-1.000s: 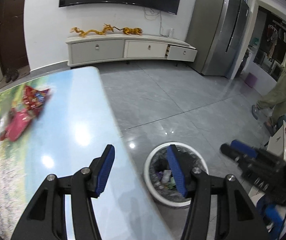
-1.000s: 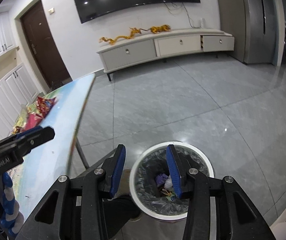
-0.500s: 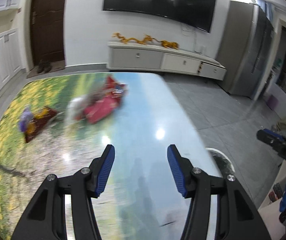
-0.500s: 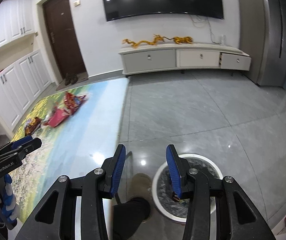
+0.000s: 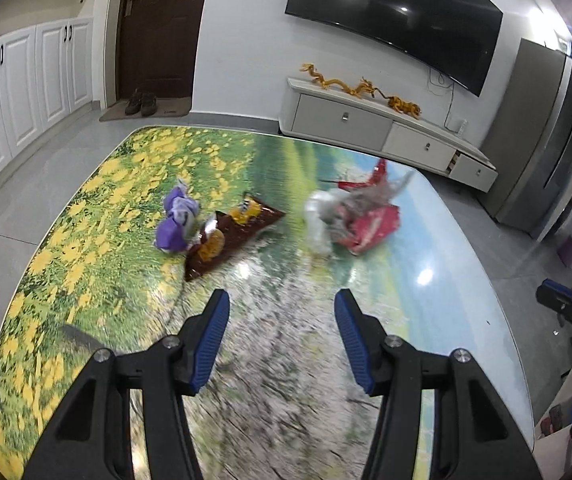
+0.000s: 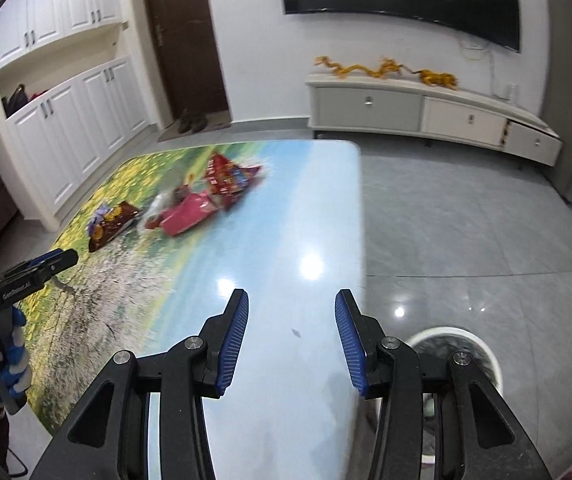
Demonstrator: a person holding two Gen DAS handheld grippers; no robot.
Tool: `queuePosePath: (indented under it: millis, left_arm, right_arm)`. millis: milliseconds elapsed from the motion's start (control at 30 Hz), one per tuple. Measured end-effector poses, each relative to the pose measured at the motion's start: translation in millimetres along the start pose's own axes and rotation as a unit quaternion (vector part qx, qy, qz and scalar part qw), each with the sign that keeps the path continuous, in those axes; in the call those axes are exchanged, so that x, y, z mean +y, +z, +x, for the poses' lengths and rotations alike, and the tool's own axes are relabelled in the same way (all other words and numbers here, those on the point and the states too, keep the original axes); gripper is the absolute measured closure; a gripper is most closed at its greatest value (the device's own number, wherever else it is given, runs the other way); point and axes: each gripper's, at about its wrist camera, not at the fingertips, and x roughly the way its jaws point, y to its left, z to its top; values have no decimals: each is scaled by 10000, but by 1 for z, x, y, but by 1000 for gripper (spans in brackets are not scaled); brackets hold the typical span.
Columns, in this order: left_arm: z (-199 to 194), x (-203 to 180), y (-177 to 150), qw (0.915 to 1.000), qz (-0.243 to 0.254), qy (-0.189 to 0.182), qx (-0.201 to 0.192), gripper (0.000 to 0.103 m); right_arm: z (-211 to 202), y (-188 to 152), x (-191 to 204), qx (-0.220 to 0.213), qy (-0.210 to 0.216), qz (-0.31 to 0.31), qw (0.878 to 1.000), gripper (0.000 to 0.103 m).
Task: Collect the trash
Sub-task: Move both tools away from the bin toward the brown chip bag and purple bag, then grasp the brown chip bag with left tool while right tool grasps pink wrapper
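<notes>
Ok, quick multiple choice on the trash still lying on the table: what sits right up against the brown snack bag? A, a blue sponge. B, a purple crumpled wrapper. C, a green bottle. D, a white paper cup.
B: in the left wrist view the purple crumpled wrapper lies touching the left end of the brown snack bag on the table; no bottle, cup or sponge is on it.

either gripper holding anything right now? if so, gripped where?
Nothing held. Left gripper is open and empty; right gripper is empty, its jaws opening over the table.
</notes>
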Motion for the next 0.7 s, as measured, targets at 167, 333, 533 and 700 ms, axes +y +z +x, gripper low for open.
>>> queuePosePath:
  millis: [167,333,533,700]
  left_arm:
    - [23,11,22,9997,226,-109,-2,50]
    - [48,16,51,9984,563,-36,-51,36]
    - [86,21,68,9954,918,107,243,36]
    - [103,25,66,9941,989,119,423,36]
  right_arm:
    - [36,15,26,199,314,-214,9991,57]
    - [73,36,46,335,752,-164,9965,52]
    - [106,56,61,400,1117,-57,9929,52]
    - [131,71,68,427,1383,167,9893,52]
